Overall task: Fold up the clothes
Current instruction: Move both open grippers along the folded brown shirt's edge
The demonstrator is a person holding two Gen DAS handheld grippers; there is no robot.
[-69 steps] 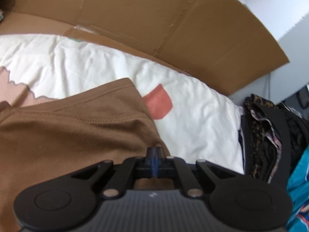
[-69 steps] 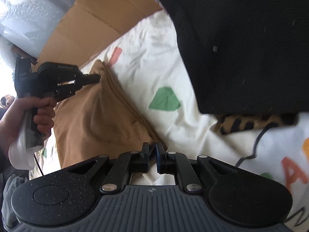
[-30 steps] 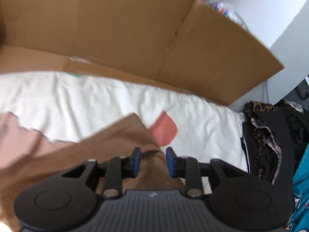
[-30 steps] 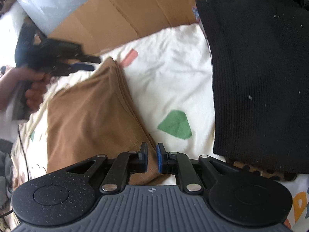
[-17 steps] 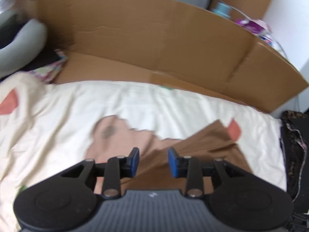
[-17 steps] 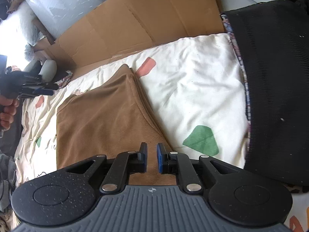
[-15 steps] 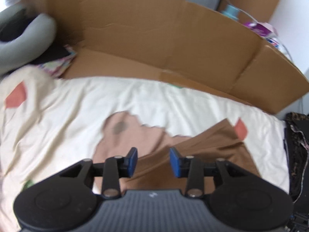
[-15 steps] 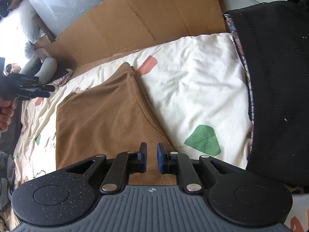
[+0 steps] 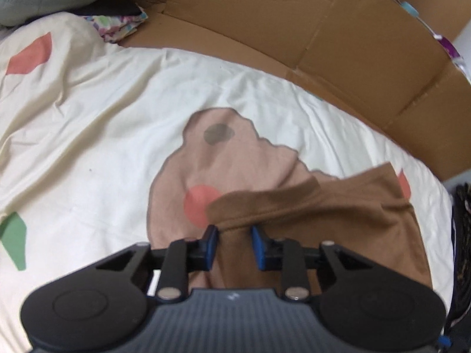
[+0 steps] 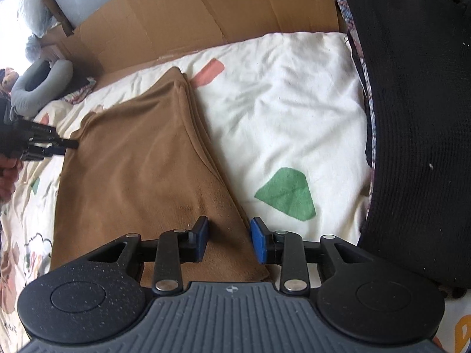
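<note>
Flattened cardboard [image 10: 206, 14] lines the far edge of a cream patterned bedsheet [image 10: 279, 88].

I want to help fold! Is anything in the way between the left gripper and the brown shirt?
No, nothing visible blocks it. The left gripper is right at the near corner of the brown shirt, with its jaws apart and the cloth's edge showing between them. Only the patterned bedsheet lies around that corner.

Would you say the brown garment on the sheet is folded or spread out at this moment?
Folded. The brown garment lies as a compact shape on the sheet, with several stacked layer edges visible along its right side.
</note>
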